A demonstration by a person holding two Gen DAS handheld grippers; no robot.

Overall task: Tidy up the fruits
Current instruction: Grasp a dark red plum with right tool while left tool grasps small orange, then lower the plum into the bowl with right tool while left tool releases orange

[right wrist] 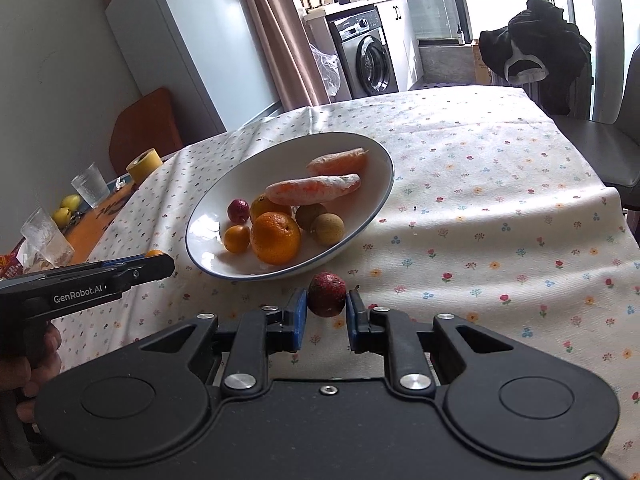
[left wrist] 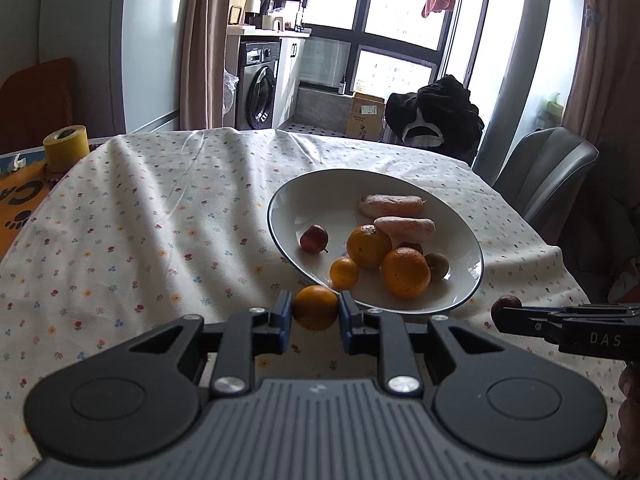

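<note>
Left wrist view: the left gripper [left wrist: 315, 309], low centre, clenches a small orange [left wrist: 315, 307] just before the white bowl [left wrist: 460, 240]. At right edge, the right gripper, cut off, reads "DAS".

Right wrist view: lower left, "GenRobot.AI" marks the left gripper, mostly hiding its orange. At centre, two carrots [right wrist: 312, 190] lie left-to-right in the bowl. Below, the right gripper [right wrist: 327, 312] grasps a dark red fruit [right wrist: 327, 294].

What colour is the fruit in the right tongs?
Dark red fruit, speckled skin; clearest in the right wrist view.
</note>
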